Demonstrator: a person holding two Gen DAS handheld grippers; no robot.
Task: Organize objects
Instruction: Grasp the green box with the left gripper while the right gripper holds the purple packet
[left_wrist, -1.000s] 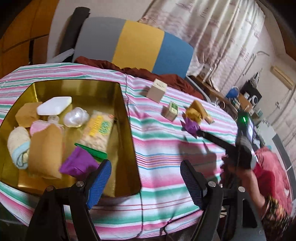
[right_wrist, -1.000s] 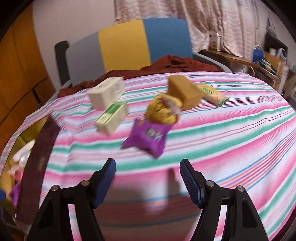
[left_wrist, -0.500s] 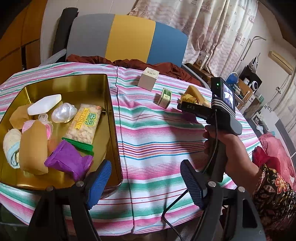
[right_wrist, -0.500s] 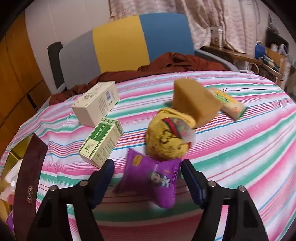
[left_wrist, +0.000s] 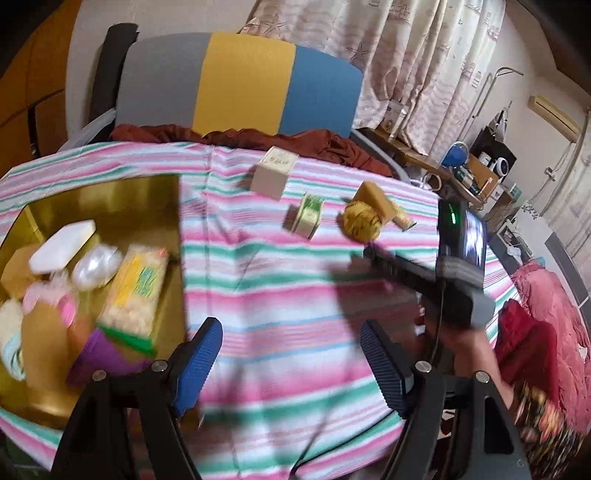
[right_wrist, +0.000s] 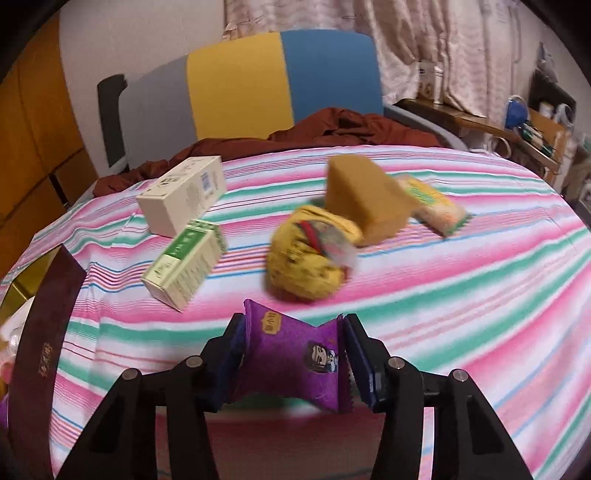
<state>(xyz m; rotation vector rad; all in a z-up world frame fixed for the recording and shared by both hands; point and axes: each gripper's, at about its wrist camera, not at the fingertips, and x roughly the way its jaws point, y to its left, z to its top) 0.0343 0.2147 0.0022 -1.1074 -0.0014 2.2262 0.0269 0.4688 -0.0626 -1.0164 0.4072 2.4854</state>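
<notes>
In the right wrist view a purple snack packet (right_wrist: 291, 354) lies on the striped tablecloth (right_wrist: 461, 295) between the blue pads of my right gripper (right_wrist: 294, 332). Its jaws are closing and both pads press the packet's sides, pinching it. Just beyond lie a yellow crumpled bag (right_wrist: 306, 266), a tan wedge (right_wrist: 365, 203), a green-and-white box (right_wrist: 184, 266), a white box (right_wrist: 183, 199) and a noodle pack (right_wrist: 436, 206). My left gripper (left_wrist: 288, 343) stands open and empty over the cloth beside the gold tin (left_wrist: 162, 192), which holds several items.
A dark lid strip (right_wrist: 44, 343) stands at the tin's edge on the left. Behind the table are a chair (right_wrist: 240, 85) with a grey, yellow and blue back and a brown cloth (right_wrist: 332, 129). A cluttered shelf (left_wrist: 476, 170) is at the right.
My right gripper has moved forward over the purple packet and narrowed its jaws onto it. The left gripper has shifted sideways along the table, staying wide.
</notes>
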